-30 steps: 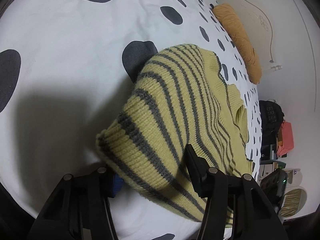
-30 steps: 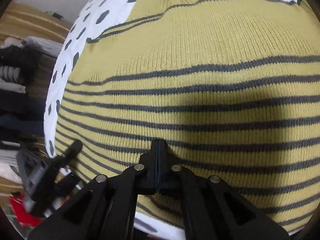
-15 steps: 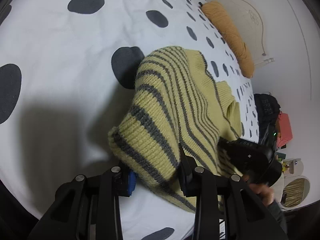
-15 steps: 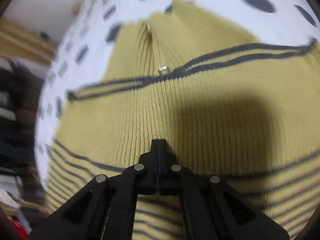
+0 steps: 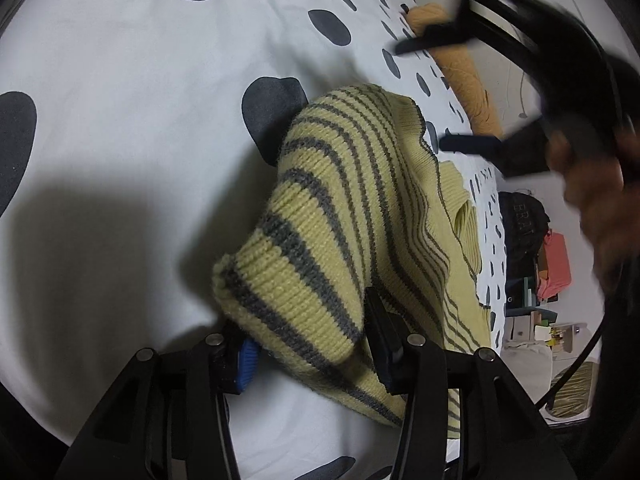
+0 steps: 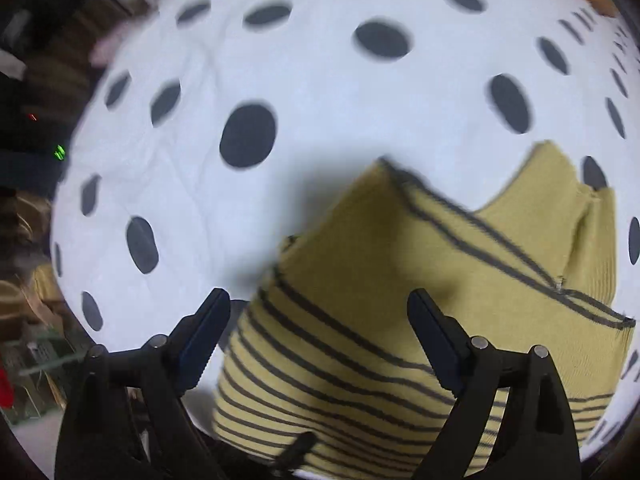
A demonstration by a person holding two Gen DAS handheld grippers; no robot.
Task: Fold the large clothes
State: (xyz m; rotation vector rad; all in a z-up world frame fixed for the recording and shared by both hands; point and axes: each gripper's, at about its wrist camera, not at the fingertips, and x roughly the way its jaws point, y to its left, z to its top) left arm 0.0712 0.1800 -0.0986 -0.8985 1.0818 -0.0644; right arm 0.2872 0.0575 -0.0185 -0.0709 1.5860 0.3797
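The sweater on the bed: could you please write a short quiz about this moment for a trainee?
1. True or false: the right gripper is clamped on the sweater.
2. Which gripper has a fold of the sweater between its fingers? A) left B) right C) neither
3. Fill in: the bedsheet is white with dark ____.

Key
1. False. Its jaws have just been opening and stand wide, with nothing between them.
2. A. The left gripper has the striped fold bunched between its fingers.
3. Spots.

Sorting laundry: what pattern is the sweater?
Yellow sweater with grey stripes; clearest in left wrist view.
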